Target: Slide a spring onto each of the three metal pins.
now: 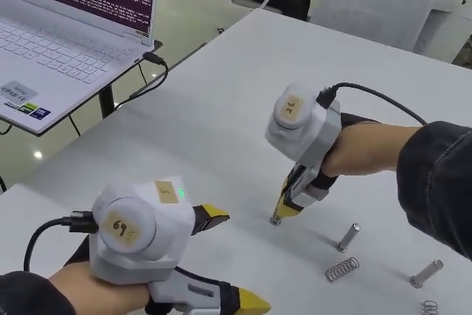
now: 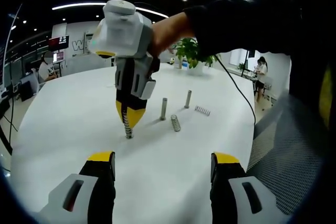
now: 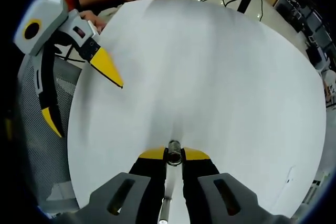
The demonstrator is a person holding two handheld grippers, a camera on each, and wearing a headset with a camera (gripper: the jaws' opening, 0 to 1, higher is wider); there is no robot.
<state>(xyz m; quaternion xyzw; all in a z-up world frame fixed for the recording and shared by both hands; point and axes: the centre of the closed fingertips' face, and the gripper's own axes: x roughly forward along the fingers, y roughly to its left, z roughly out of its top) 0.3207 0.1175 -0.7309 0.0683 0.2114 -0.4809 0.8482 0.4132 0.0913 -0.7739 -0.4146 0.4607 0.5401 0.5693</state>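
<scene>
My left gripper [image 2: 163, 160] hangs idle over the table [image 1: 221, 108], its jaws wide apart with nothing between them. Everything I need lies ahead of those jaws and off to their right.

My right gripper [image 3: 174, 155] points down with its jaws pinched shut on the first spring [image 2: 127, 127]. That spring sits right at the jaw tips and looks threaded over the first pin [image 1: 276, 220], which stands directly under them. I judge this one in progress. The coil seems to be on the pin, but I have not let go, so I can't call it seated.

Just right of the closed jaws stands the second pin [image 1: 348, 237], bare. The second spring [image 1: 341, 268] lies loose on the table near its foot. Further right is the third pin [image 1: 427, 273], also bare. The third spring [image 1: 430, 306] lies beyond it, cut off by the edge of the head view.

That makes three pins and three springs. One spring is going on, and two pins and two loose springs are left.
</scene>
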